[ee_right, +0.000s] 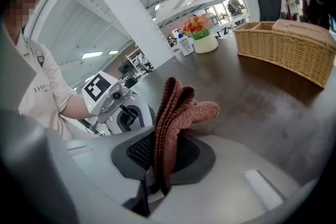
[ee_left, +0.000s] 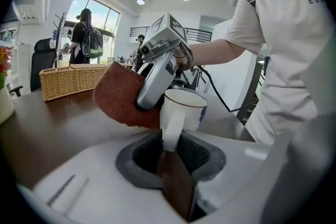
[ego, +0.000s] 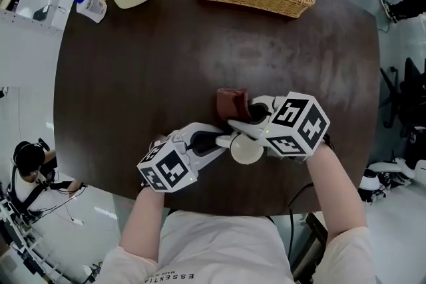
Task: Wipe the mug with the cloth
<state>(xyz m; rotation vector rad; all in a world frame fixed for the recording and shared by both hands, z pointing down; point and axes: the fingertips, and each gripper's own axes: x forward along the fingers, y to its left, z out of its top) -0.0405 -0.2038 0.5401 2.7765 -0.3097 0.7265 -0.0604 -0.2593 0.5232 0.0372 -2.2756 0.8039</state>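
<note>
Head view: near the table's (ego: 133,63) 6 o'clock edge, the left gripper (ego: 223,143) holds the white mug (ego: 246,149). The right gripper (ego: 245,113) carries the brown cloth (ego: 231,103) just beside the mug, at its 11 o'clock.

Left gripper view: the jaws are clamped on the mug's handle (ee_left: 172,126), and the cloth seems pressed to the mug's wall at 9 o'clock.

Right gripper view: the jaws pinch the folded cloth, which stands up between them. No mug shows here. The wiping, I'd say, falls to the right gripper.
</note>
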